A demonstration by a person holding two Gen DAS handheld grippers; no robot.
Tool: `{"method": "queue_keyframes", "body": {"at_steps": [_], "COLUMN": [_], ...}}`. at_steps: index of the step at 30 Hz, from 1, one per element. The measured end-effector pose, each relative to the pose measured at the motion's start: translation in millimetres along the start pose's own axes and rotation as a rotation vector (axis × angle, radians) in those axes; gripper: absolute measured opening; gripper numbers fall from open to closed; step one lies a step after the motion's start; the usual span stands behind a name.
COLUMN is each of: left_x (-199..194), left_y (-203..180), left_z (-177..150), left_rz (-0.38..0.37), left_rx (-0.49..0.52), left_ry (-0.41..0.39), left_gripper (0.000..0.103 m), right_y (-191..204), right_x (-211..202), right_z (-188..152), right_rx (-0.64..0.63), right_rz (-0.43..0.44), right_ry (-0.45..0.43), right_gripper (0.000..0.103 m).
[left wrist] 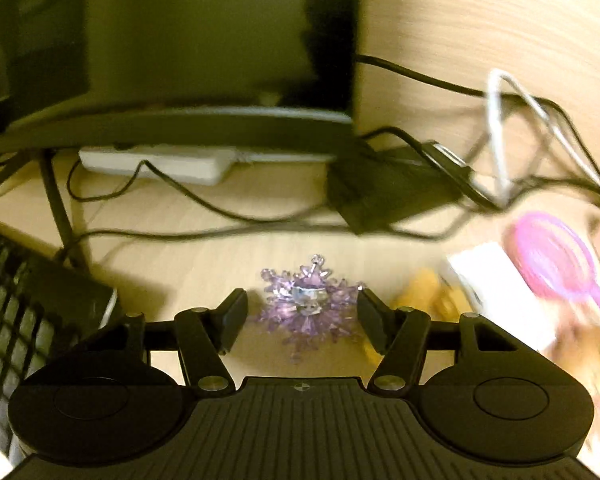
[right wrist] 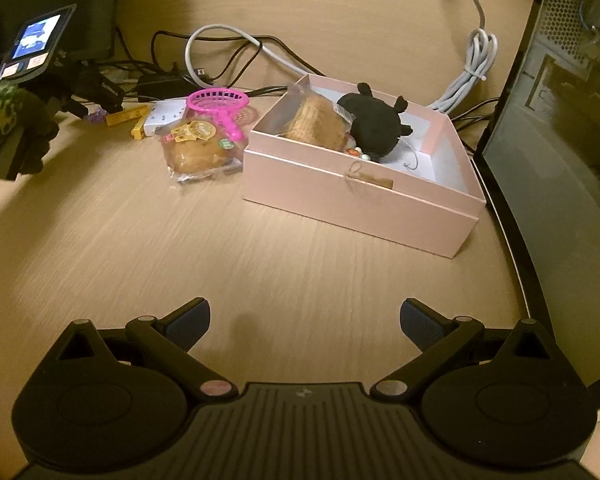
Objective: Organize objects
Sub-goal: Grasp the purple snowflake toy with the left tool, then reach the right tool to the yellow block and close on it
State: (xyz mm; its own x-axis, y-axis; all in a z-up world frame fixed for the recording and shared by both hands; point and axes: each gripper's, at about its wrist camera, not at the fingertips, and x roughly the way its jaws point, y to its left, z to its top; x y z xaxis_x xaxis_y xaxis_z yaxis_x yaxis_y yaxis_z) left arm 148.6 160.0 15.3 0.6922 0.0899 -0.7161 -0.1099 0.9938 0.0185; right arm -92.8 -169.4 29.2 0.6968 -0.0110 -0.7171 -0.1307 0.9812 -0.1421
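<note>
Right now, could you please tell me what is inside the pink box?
The pink box holds a wrapped bread, a black plush toy and small beads. Anything beneath them is hidden.

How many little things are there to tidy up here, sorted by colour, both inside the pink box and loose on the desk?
Pink: 1, the toy net.
Purple: 1, the crystal snowflake.
Black: 1, the plush toy in the pink box.
Golden-brown: 2, the wrapped bun on the desk and the wrapped cake in the box.
Yellow: 1, the small bar.
White: 1, the small carton.
Total: 7.
</note>
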Motion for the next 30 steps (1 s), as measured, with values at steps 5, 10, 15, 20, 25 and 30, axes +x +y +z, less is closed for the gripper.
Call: {"method": "queue_keyframes", "body": {"at_steps": [5,10,15,20,25,30], "left_x": [-39,-90,-120,-140,-159,-169], "left_y": [-8,-7,-5,6,30,58], "left_z": [-36,-81,-105,-109,-109,-107], "left_rz": [-0.071,-0.170,-0.238,-0.233,-0.229,-0.213], "left_rx": [0.007,-0.039,-0.135,-0.123,-0.155,-0.197], "left_ry": [0.012,0.039,0.077,0.107,0.100,0.095], "left_gripper": [0.066,0.066,0.065,0.065,0.065,0.065], "right_y": [10,19,30,55,80,104], "right_x": [-4,-7,0,11,27,44], "right_z": [0,3,18,40,68,93], "right_rx": [-0.029,-0.054,-0.106,-0.173,-0.183,-0.157], "right_rz": [0.012,-0.017,0.049,0.134,0.206,0.250], "right_ry": [-0.035,-0.118,-0.121,-0.142,-0.143,-0.119], "right_gripper": [0.101,0.103,0.103,0.103,0.103,0.103]}}
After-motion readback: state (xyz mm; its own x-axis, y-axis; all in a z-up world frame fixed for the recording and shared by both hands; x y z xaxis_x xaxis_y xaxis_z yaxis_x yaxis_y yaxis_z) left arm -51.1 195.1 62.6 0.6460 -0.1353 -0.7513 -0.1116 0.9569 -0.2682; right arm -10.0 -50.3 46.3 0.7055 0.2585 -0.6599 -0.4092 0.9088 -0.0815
